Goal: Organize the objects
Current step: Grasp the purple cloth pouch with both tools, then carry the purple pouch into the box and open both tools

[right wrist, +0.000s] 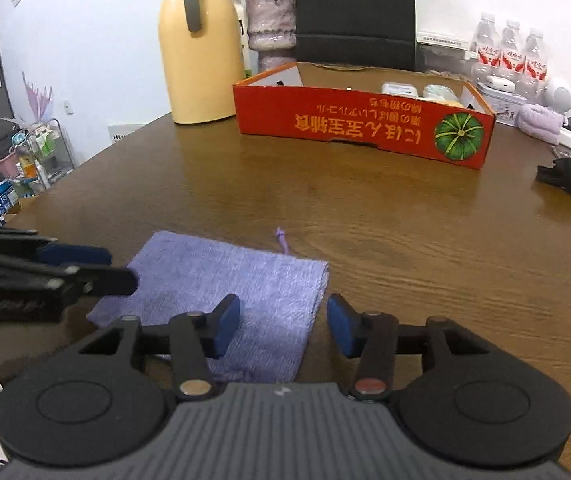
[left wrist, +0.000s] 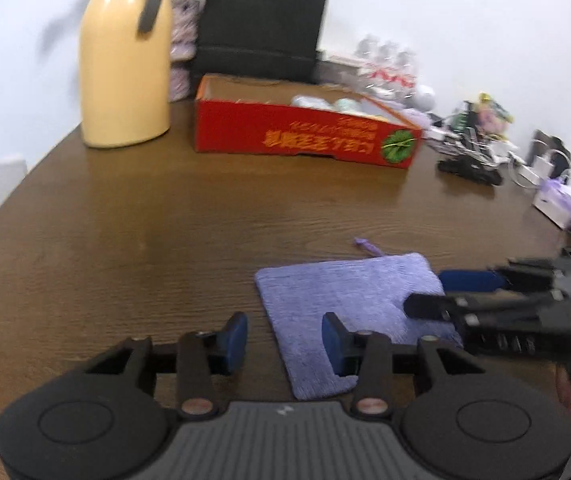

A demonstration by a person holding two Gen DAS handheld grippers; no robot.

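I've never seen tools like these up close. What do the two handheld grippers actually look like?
Both look alike. The left gripper and right gripper each have a dark grey ribbed body, two round black discs at the sides, and black linkage bars with metal pivot pins. Each finger ends in a blue pad. A small pale mark sits on the ribbed top. No cables show.

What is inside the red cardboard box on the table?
Inside the red box, near its right end, lie a whitish packet and a pale green one. The front wall hides the box's floor and anything lying lower.
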